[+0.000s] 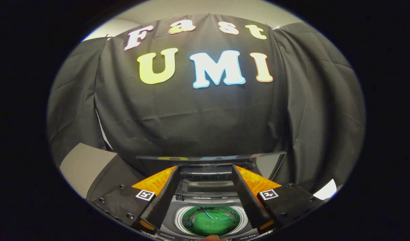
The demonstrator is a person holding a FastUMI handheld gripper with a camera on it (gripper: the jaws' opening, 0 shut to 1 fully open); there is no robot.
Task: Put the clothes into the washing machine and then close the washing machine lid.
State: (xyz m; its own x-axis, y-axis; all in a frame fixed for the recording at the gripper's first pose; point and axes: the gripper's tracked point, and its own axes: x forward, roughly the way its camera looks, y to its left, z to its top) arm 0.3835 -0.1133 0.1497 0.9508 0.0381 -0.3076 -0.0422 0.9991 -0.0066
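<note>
- Gripper [205,195] hangs over the washer [208,201], fingers spread wide, holding nothing.
- Green clothes [211,221] already lie in the drum, below and between the fingers.
- Lid [210,157] stands raised beyond them; a clumsy push could slip off its edge, or let it slam.

Gripper [205,187] held above the washing machine [208,201], fingers spread wide apart with nothing between them. Drum opening [210,221] below and between the fingers, clothes [215,222] lying inside the drum. Lid [211,156] raised upright at the back of the machine, just beyond the fingertips. Booth wall [205,117] hanging behind the lid. Box-like surface [82,164] to the left of the machine.
</note>
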